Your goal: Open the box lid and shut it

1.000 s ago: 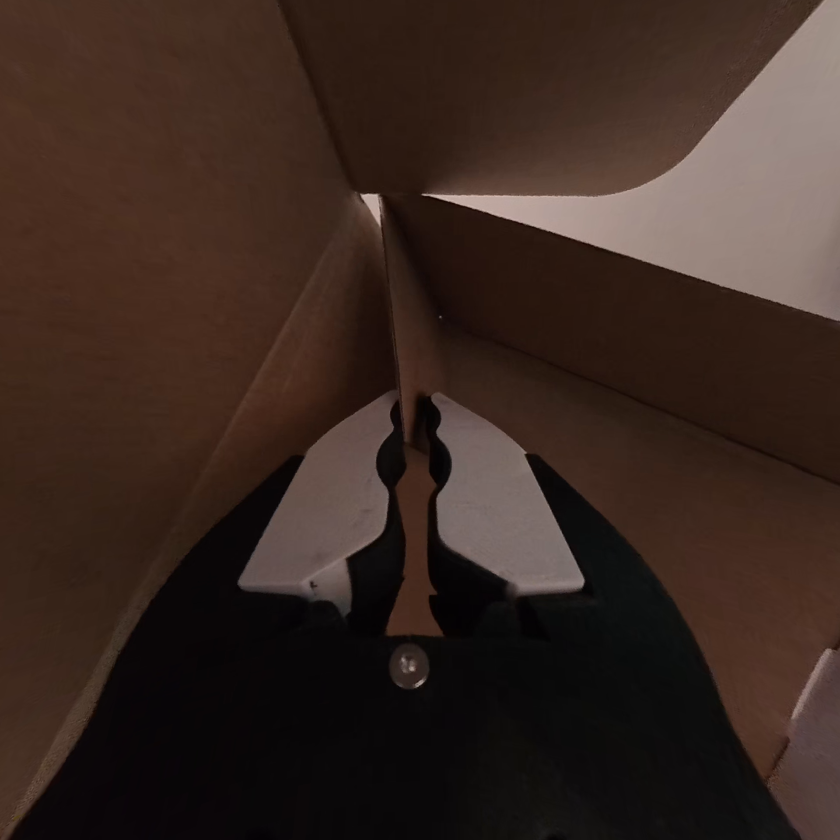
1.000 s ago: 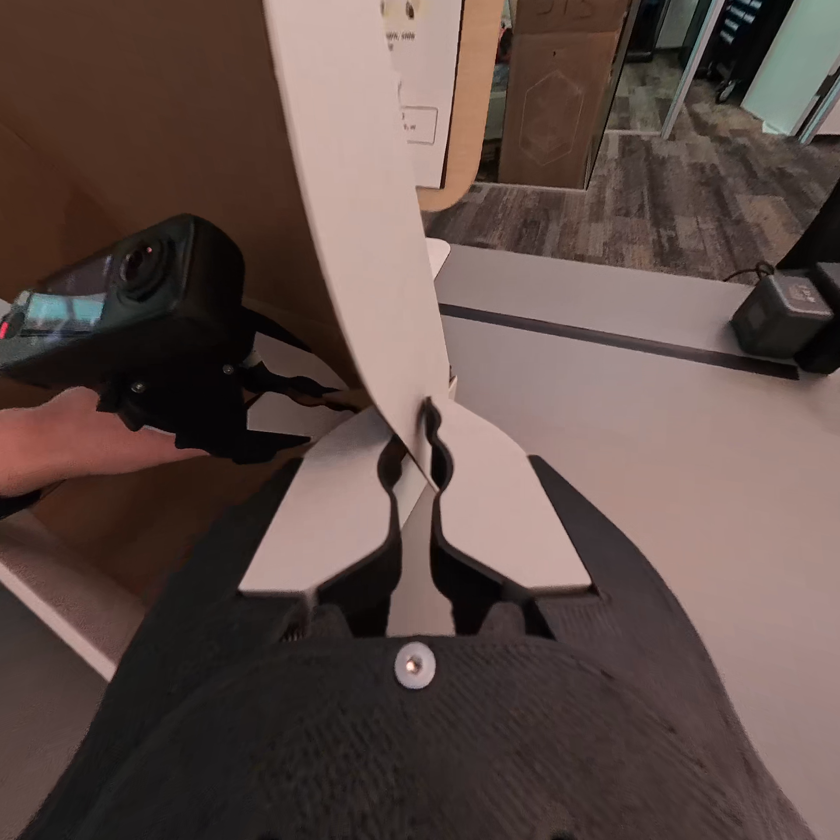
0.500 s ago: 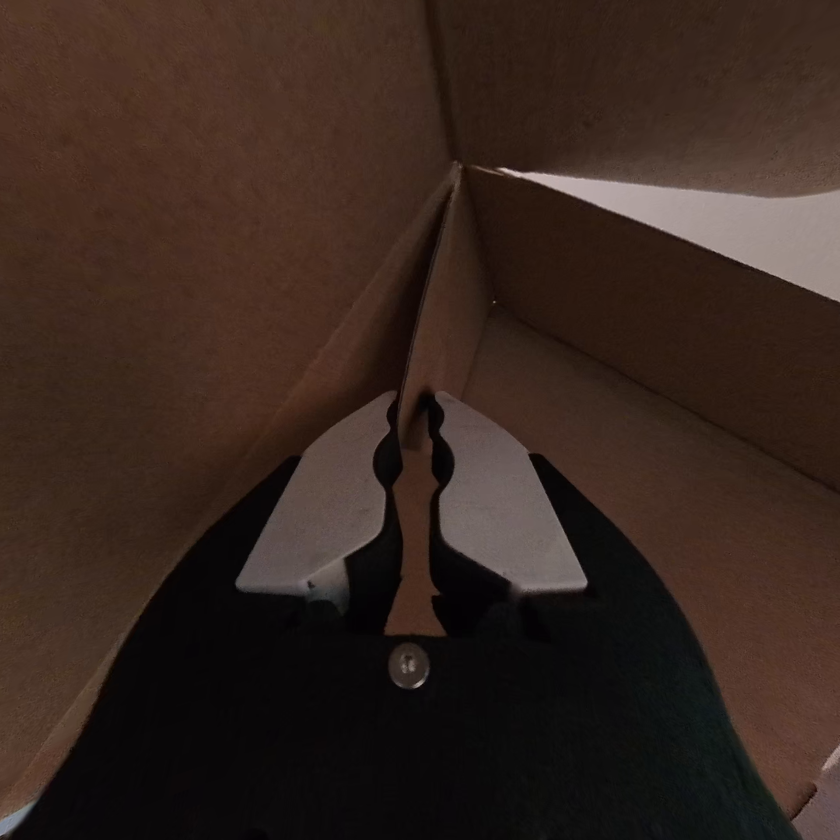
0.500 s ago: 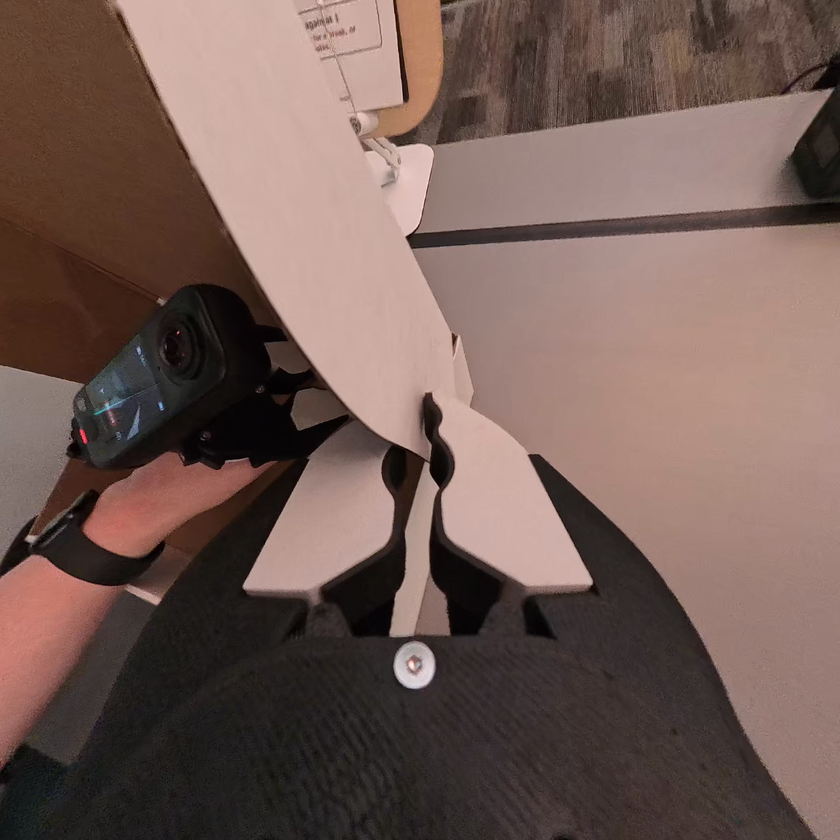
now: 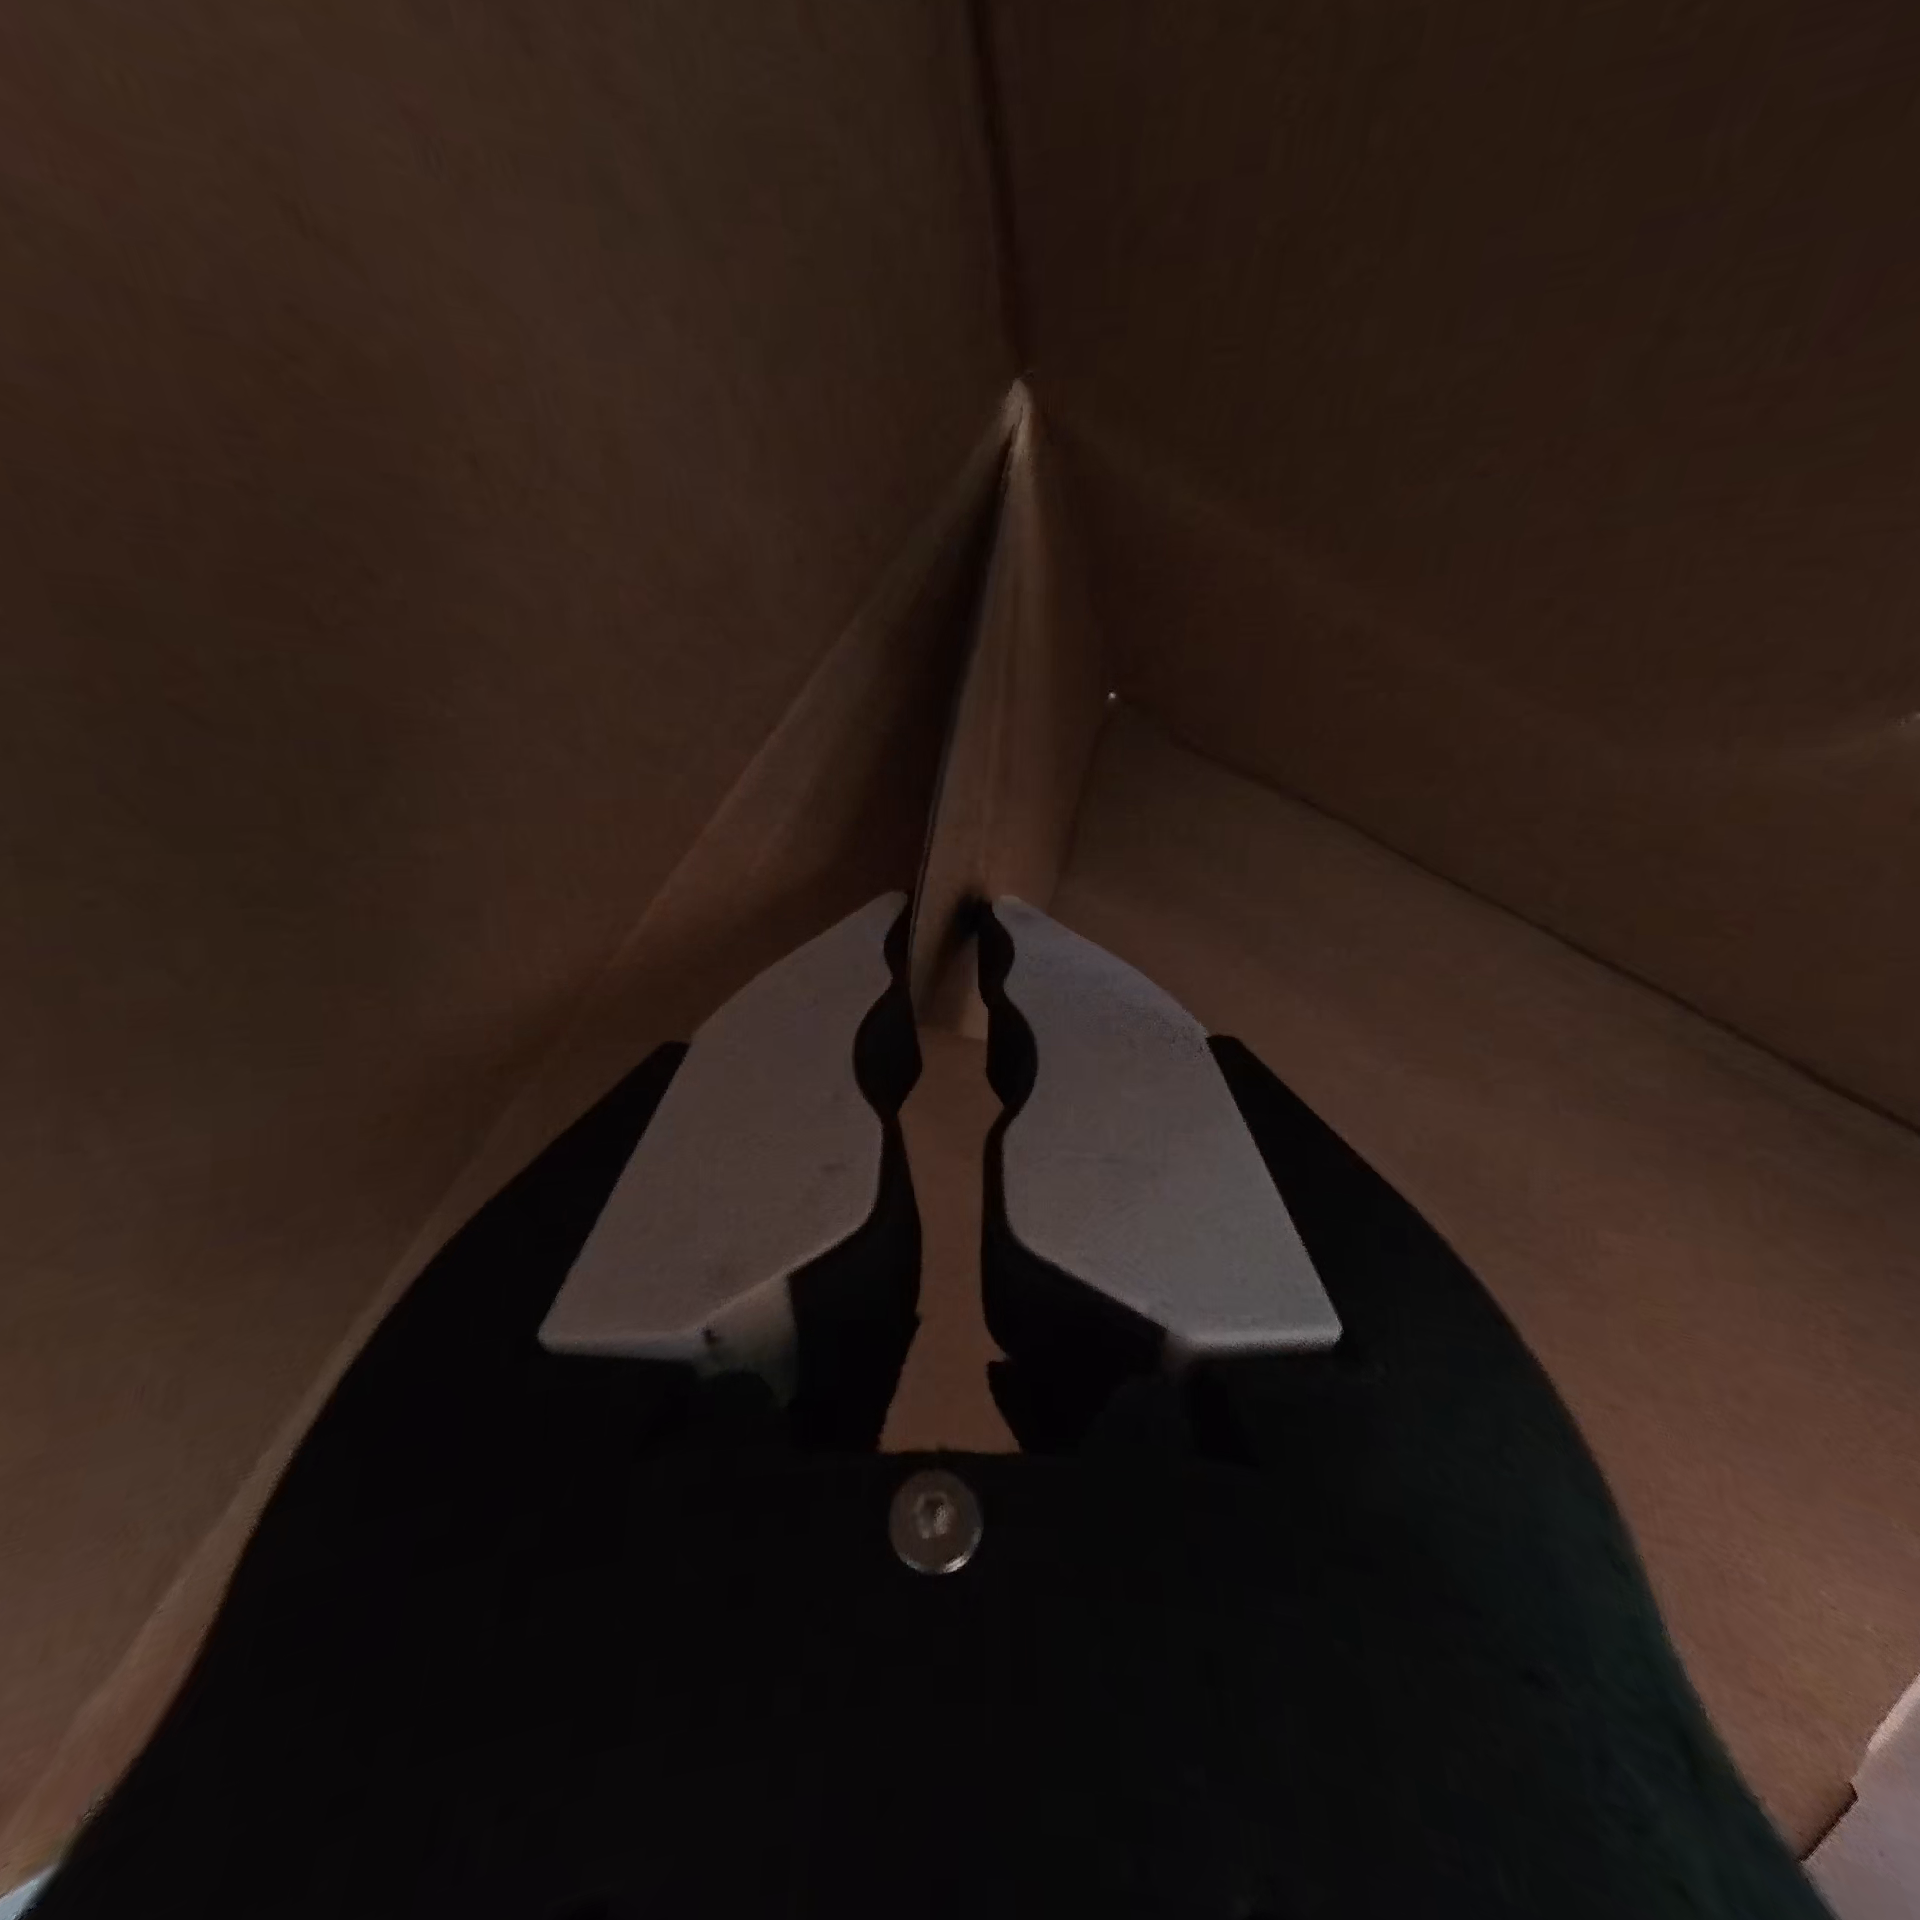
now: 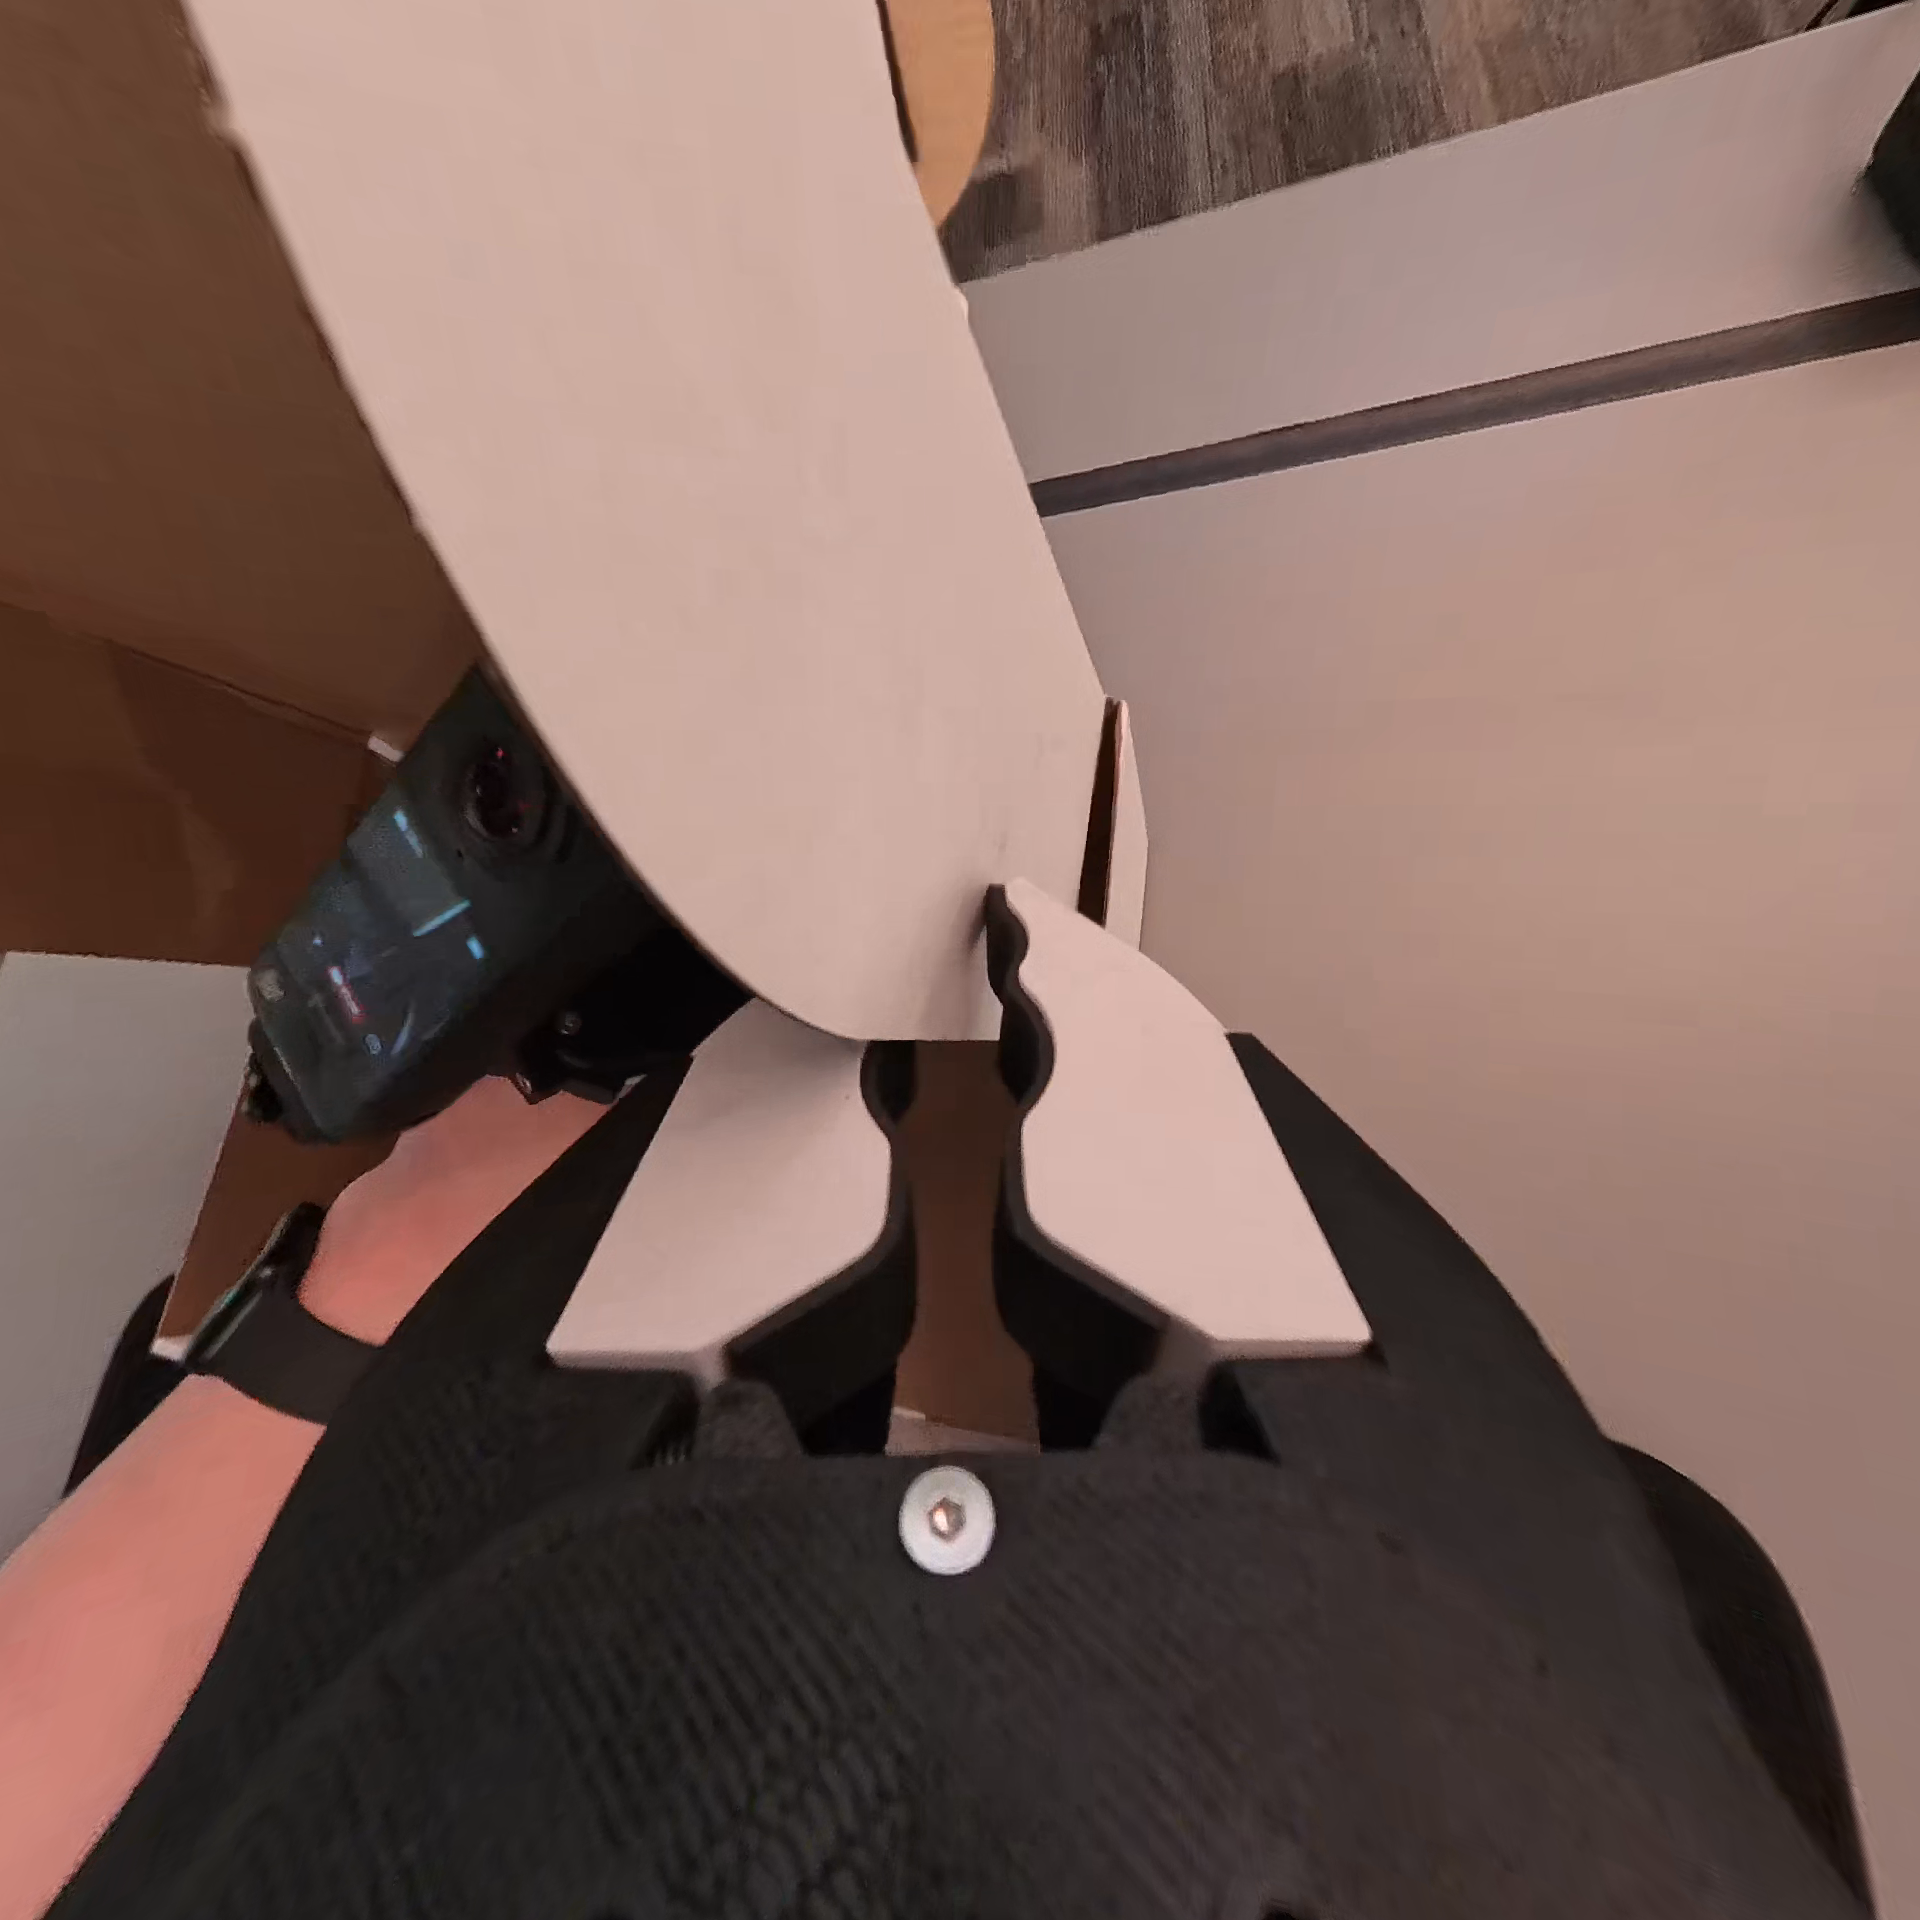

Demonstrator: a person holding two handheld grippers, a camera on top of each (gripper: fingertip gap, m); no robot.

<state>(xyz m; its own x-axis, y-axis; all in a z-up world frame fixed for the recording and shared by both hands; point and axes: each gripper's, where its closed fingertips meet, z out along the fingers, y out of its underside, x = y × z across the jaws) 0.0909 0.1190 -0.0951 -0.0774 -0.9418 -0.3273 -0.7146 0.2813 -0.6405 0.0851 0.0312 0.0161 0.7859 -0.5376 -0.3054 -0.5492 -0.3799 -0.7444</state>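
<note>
The jaws of the right gripper (image 6: pixel 951 997) were pressed together on the edge of the white side flap (image 6: pixel 665 520) of the box lid. The jaws of the left gripper (image 5: pixel 945 925) were nearly shut too, pinching a thin cardboard flap (image 5: pixel 992 748) that stood on edge inside the box (image 5: pixel 1455 1039). That gripper, with its small black camera (image 6: pixel 405 935) and the person's hand (image 6: pixel 457 1195) behind it, was tucked under the lid. A second before, bright light came in over the far wall of the box, and the lid stood up high. Now the left view was brown and dark all over, and the light gap was gone. The white flap had also tipped down much lower over the box. So the lid was most likely being shut and was almost down. The box sat on the pale table (image 6: pixel 1558 831), to the left of the right gripper. The left gripper would probably need to let go and slide out before the lid could close all the way.
</note>
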